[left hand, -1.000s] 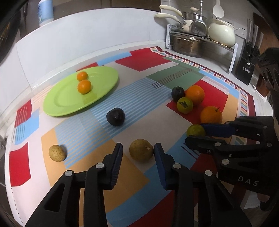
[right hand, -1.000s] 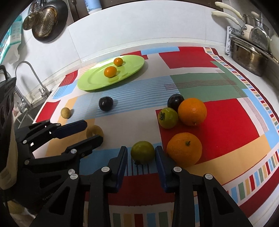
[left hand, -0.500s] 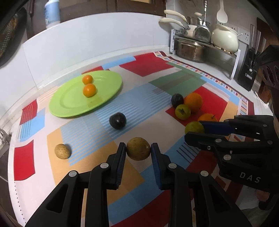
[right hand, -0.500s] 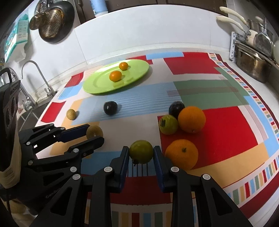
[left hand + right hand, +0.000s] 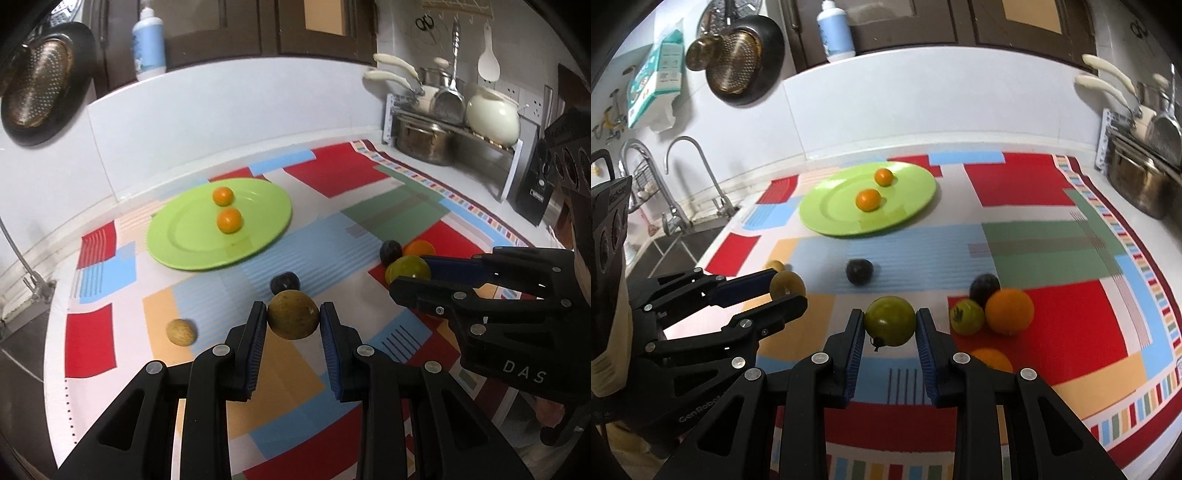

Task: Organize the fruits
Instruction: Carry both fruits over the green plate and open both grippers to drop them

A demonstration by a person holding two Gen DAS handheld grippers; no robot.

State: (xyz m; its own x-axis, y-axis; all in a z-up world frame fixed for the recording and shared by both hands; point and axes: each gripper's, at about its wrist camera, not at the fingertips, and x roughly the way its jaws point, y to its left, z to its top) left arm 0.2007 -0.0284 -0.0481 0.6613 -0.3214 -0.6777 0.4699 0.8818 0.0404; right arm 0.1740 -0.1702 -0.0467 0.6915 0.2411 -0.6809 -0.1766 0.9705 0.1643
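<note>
Near the front edge of the counter, left wrist view: left gripper (image 5: 293,319) has its jaws closed on a brown fruit (image 5: 293,314), pads touching both sides; fruit looks lifted off the patchwork mat (image 5: 424,206), tho can't be sure. Green plate (image 5: 192,236) sits twd the back-left of the mat w/ two small oranges (image 5: 229,220) on it. A dark plum (image 5: 284,281) lies just behind the held fruit; a small brown fruit (image 5: 180,332) sits near the mat's left edge. Right gripper (image 5: 415,275) shows at right.

Right wrist view: right gripper's jaws are clamped on a green fruit (image 5: 890,320), stem hanging down. Left on the mat's right half: a green tomato-like fruit (image 5: 967,316), a big orange (image 5: 1009,311) touching it, a second dark plum (image 5: 984,287) behind them, another orange (image 5: 991,360) partly hidden by the finger.

Progress est.: early. Two on the plate, two in hand, six or so to go.
</note>
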